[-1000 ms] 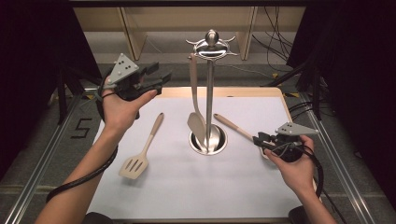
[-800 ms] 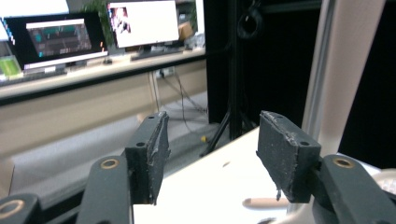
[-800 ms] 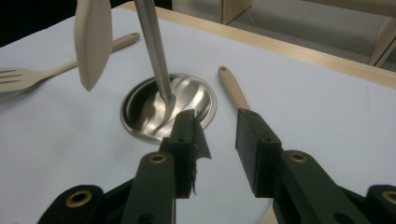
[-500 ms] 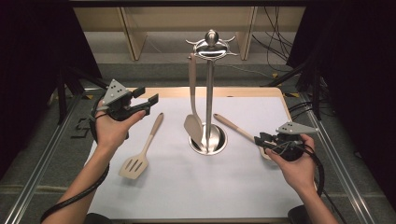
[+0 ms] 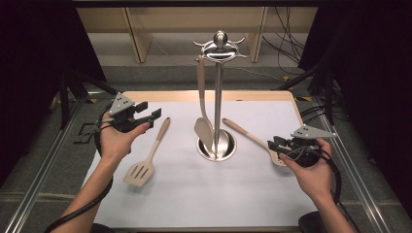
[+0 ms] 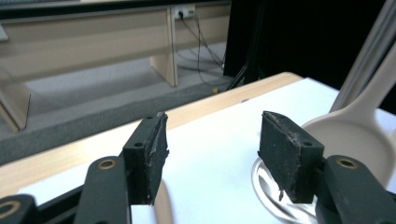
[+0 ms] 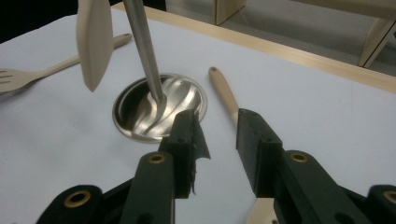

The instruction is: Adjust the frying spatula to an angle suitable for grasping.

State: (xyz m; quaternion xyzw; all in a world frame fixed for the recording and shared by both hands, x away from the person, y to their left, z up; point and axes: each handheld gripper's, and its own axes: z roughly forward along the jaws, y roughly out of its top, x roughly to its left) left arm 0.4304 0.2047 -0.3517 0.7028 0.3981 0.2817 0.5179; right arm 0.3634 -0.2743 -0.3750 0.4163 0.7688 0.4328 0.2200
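Note:
A steel utensil stand [image 5: 217, 92] rises from a round base [image 5: 228, 148] at the table's middle. A beige spoon [image 5: 203, 127] hangs from its top hook and shows in the left gripper view as the spoon [image 6: 355, 140]. A beige slotted turner [image 5: 145, 160] lies left of the stand. My left gripper [image 5: 154, 112] hovers open and empty above the turner's handle end. A second beige spoon [image 5: 243, 133] lies right of the base. My right gripper [image 5: 273, 144] is open, its jaws straddling that spoon [image 7: 223, 93] near its bowl without closing on it.
A white sheet [image 5: 194, 194] covers the wooden table [image 5: 160, 96]. Metal rails [image 5: 43, 179] run along both sides, with dark curtains beyond. Cables trail from both grippers. The stand's base [image 7: 140, 112] lies just left of my right jaws.
My left gripper has come down and back toward me from up near the stand, still open. The right gripper has barely moved.

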